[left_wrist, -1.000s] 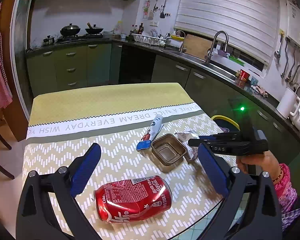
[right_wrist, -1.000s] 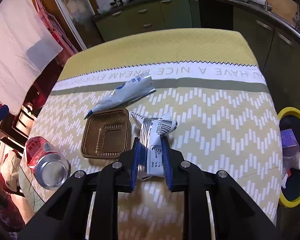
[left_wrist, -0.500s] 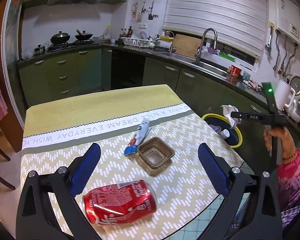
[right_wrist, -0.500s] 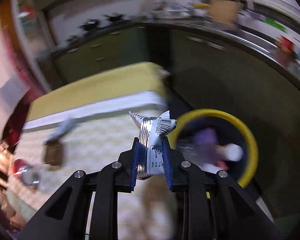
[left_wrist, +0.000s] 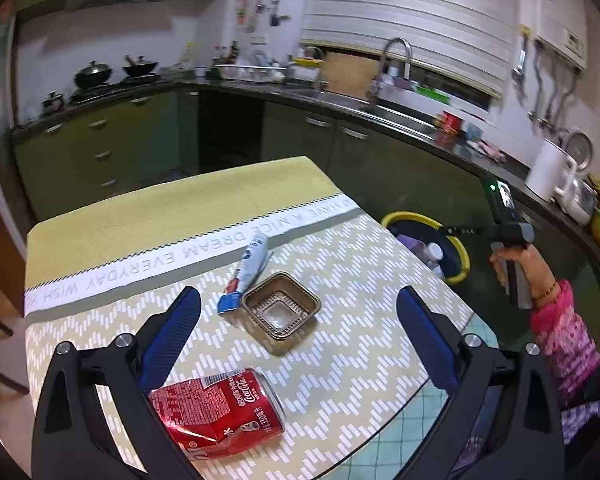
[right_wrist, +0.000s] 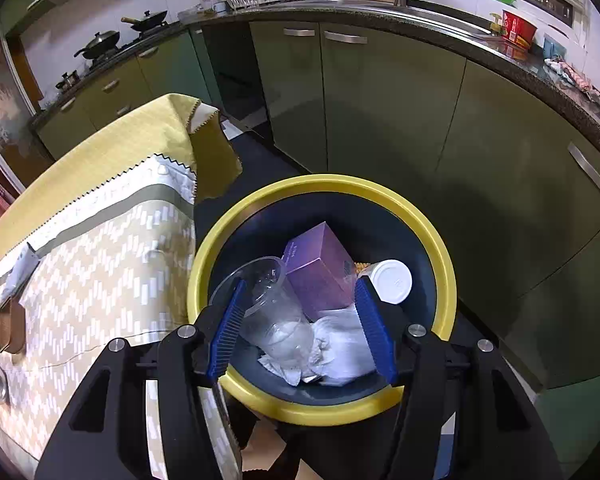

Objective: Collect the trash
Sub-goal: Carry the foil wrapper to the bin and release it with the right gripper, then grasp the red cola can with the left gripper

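**Crushed can next, and your left hand is the near one**

Green kitchen cabinets ring a table under a yellow chevron-patterned cloth [left_wrist: 340, 272], and three pieces of trash lie on it. Your right gripper [right_wrist: 300, 328] hangs over the dark bin with the yellow rim [right_wrist: 440, 248]; its blue pads have just been opening and stand apart with nothing between them, so the load looks dropped among the clear plastic cup [right_wrist: 268, 304], purple carton [right_wrist: 320, 268] and white crumpled wrappers [right_wrist: 340, 344] below.

Your left gripper [left_wrist: 296, 340] is spread wide and empty above the table. The dented red cola can [left_wrist: 216, 416] lies on its side at about 7 o'clock from the gap between the pads, nearer the left pad. Its long axis runs roughly 9 to 3, the silver end toward 3 o'clock. Farther off toward 12 o'clock sit the brown square plastic tray [left_wrist: 280, 308] and, just beside it, the flattened blue-and-white tube [left_wrist: 248, 268].

Judging by this, draw back toward 7 o'clock so the pads straddle the can's round sides.
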A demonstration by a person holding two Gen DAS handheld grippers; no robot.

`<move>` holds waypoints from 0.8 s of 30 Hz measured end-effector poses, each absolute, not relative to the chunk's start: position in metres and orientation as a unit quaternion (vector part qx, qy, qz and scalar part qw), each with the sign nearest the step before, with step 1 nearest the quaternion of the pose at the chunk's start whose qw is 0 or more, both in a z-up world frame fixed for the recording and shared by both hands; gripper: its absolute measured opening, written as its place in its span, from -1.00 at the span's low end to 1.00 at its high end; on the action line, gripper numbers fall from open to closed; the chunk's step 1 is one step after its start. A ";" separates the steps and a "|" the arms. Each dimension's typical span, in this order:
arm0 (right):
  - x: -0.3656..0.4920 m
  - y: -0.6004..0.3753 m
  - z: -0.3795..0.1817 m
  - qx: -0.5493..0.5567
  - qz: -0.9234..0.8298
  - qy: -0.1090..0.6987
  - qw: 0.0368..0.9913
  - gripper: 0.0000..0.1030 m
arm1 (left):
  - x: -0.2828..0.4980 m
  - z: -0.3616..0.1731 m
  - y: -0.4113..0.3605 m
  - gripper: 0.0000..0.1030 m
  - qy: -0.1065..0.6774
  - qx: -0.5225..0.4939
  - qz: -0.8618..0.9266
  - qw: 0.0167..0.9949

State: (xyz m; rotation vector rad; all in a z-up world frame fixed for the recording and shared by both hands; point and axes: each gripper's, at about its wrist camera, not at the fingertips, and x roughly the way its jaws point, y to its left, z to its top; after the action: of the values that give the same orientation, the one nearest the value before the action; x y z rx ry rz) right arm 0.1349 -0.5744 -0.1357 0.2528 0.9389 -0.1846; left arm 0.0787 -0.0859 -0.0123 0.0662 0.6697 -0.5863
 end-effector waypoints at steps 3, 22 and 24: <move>0.128 -0.569 -0.131 0.118 -0.082 0.446 0.883 0.10 | 0.080 -0.014 -0.086 0.81 0.319 0.060 -0.322 0.890; 0.113 -0.510 -0.102 0.084 -0.040 0.440 0.893 0.21 | 0.094 -0.089 -0.074 0.82 0.391 0.338 -0.483 0.707; 0.112 -0.506 -0.102 0.082 -0.039 0.442 0.892 0.21 | 0.095 -0.097 -0.076 0.82 0.400 0.350 -0.489 0.692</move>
State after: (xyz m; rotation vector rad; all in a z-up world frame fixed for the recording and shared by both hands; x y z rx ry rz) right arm 0.1121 -0.5064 -0.1015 0.1693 0.9178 -0.0804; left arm 0.0945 -0.0756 -0.0972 0.7814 0.8930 -1.0933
